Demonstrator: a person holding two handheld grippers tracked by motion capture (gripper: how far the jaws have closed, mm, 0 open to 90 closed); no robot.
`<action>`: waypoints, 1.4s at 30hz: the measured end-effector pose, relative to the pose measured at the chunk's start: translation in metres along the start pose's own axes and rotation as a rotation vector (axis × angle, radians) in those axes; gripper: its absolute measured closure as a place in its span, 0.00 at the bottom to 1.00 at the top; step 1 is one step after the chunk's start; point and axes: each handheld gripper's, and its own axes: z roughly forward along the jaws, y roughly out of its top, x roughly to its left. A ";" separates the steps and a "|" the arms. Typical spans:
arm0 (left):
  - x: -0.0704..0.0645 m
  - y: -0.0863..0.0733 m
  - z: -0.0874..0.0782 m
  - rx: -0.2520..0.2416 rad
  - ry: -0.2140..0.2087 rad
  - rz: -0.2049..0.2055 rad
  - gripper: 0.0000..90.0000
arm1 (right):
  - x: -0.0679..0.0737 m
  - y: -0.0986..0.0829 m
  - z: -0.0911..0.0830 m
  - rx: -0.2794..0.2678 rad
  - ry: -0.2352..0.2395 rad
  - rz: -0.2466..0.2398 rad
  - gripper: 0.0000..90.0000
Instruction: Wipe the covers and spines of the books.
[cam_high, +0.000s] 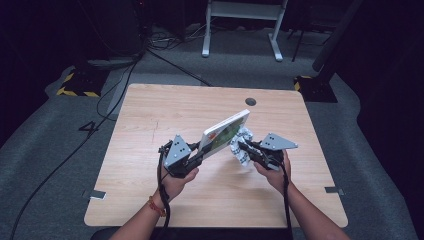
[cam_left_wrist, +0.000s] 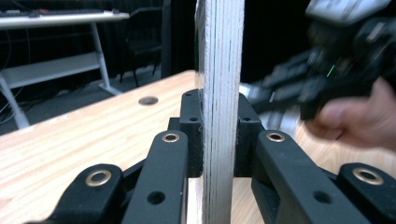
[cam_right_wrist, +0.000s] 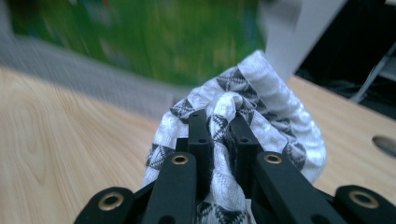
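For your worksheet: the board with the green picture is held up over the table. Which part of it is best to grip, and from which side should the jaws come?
Grip the board at its thin lower edge, coming from the near-left corner, as the left gripper does. It is flat and thin, so the jaws can close across its two faces; the layered edge sits squarely between them. That probably leaves the picture face clear for the cloth in the right gripper.

So over the bench: one book, one patterned cloth right beside the book, two tongs.
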 end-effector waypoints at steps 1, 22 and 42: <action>-0.002 -0.001 0.002 0.006 -0.002 0.006 0.88 | 0.000 0.005 -0.003 -0.020 0.005 0.006 0.92; -0.008 0.002 0.004 0.006 -0.023 -0.033 0.88 | 0.059 0.057 -0.016 -0.141 0.064 -0.179 0.92; -0.012 0.007 0.001 -0.004 0.002 0.016 0.88 | 0.008 0.016 -0.008 -0.021 -0.038 -0.062 0.92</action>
